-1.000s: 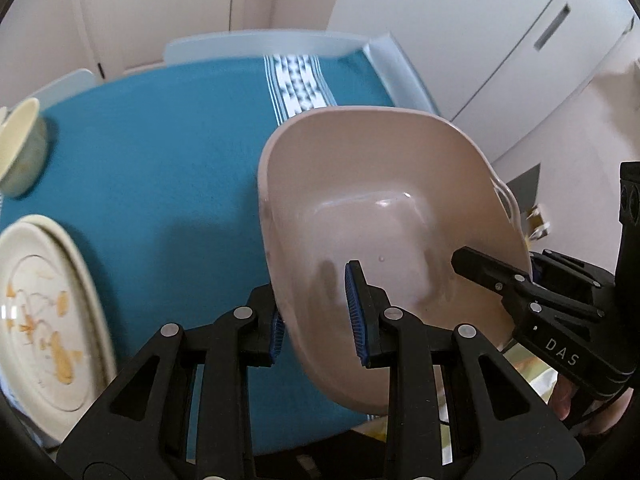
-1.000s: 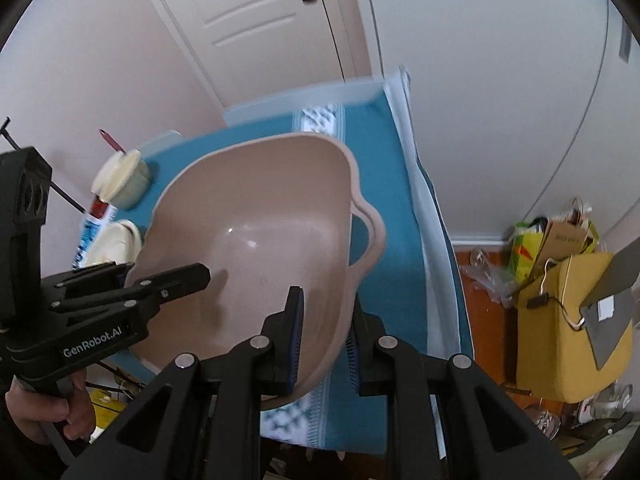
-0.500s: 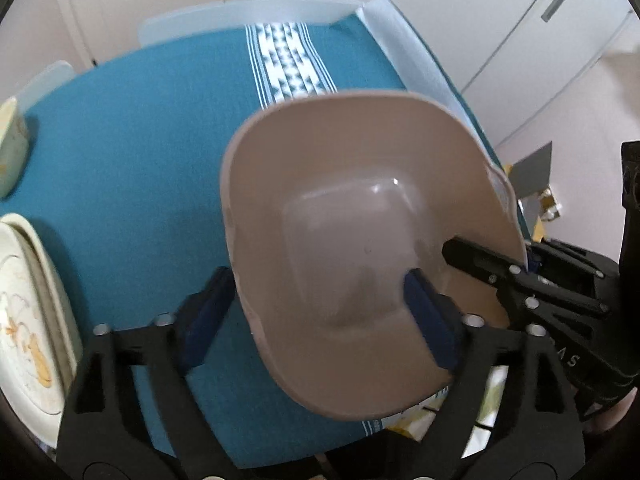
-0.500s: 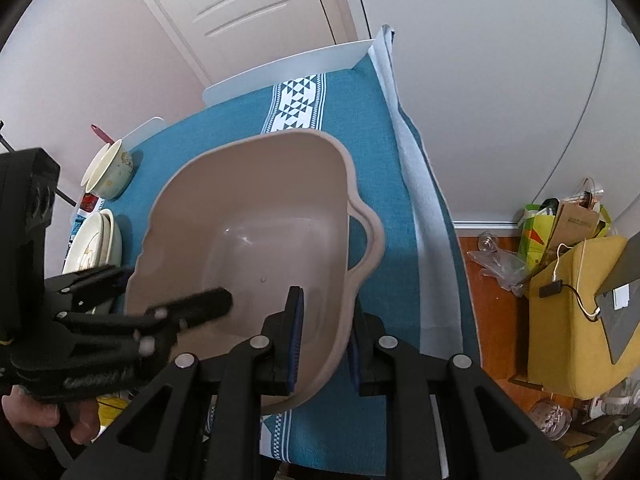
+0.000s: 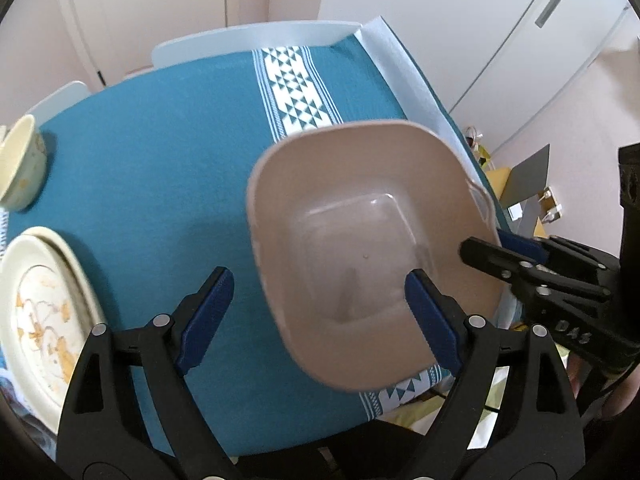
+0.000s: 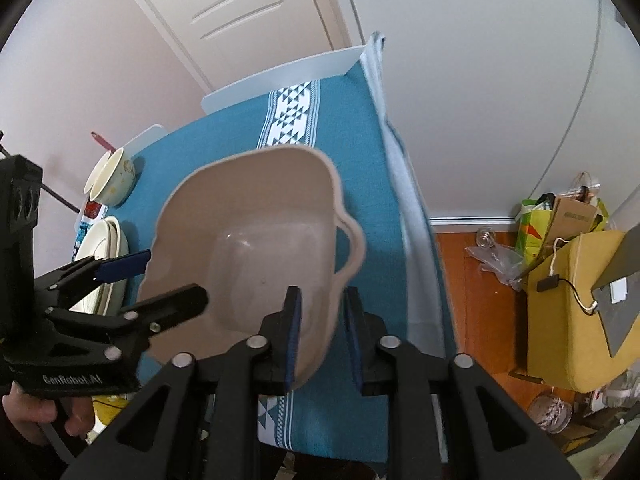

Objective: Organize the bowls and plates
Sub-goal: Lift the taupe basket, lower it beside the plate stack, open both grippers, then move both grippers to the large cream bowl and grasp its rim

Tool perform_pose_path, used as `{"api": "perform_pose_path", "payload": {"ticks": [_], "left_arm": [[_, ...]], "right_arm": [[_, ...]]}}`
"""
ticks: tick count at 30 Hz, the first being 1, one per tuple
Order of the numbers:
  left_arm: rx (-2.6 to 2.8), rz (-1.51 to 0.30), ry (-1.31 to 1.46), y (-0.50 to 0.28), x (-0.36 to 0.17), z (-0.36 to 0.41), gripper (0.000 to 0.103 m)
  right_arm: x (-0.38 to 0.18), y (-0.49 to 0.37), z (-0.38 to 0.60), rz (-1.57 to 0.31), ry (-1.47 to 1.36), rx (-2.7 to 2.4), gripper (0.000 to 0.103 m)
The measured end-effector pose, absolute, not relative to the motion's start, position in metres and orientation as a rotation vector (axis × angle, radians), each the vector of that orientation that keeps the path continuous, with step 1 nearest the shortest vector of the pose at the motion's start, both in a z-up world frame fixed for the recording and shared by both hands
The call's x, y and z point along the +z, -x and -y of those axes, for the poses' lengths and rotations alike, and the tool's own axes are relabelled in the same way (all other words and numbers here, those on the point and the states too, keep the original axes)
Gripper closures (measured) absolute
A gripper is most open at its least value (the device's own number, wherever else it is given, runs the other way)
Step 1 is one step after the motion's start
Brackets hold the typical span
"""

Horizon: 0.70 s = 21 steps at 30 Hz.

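A large beige basin (image 5: 368,232) with side handles sits on the teal tablecloth near the table's front right corner; it also shows in the right wrist view (image 6: 256,248). My left gripper (image 5: 320,312) is open, its jaws wide apart on either side of the basin's near left rim, not gripping it. My right gripper (image 6: 322,332) has opened slightly around the basin's near right rim, one pad inside and one outside. Stacked cream plates (image 5: 44,312) with orange marks lie at the left, and a cream bowl (image 5: 22,164) stands behind them.
The teal tablecloth (image 5: 160,160) has a white patterned band across it. The table's right edge drops to a wooden floor with a yellow bag (image 6: 568,300) and clutter. A white door (image 6: 248,8) stands behind the table.
My left gripper let go of the basin's rim and opened wide. The basin went down onto the table, and my right gripper's jaws loosened a little around the rim.
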State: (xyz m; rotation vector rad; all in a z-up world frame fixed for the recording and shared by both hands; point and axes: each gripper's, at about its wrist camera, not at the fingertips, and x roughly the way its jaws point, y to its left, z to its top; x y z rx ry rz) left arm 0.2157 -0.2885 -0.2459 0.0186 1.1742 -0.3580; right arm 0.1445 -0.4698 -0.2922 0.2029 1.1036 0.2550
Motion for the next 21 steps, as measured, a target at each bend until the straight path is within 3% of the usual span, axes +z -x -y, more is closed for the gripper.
{"api": "perform_pose_path", "payload": {"ticks": [3, 10, 12, 13, 14, 21], "left_arm": [[-0.345, -1.136, -0.01, -0.209, -0.222, 0.276, 0.016], [-0.235, -0.924, 0.002, -0.192, -0.133, 0.227, 0.015], [-0.186, -0.869, 0.024, -0.189, -0.11, 0.207, 0.006], [-0.161, -0.845, 0.031, -0.189, -0.102, 0.199, 0.0], [-0.137, -0.82, 0.035, -0.187, -0.095, 0.189, 0.0], [-0.007, -0.812, 0.043, -0.196, -0.08, 0.114, 0.0]], "right_arm": [[-0.275, -0.138, 0.476, -1.071, -0.219, 0.244, 0.062], [-0.186, -0.133, 0.46, -0.877, -0.129, 0.257, 0.058], [-0.162, -0.137, 0.443, -0.812, -0.104, 0.3, 0.032], [-0.15, -0.139, 0.431, -0.776, -0.09, 0.334, 0.024], [-0.142, -0.142, 0.421, -0.751, -0.081, 0.359, 0.013], [-0.121, -0.166, 0.337, -0.671, -0.037, 0.511, 0.007]]}}
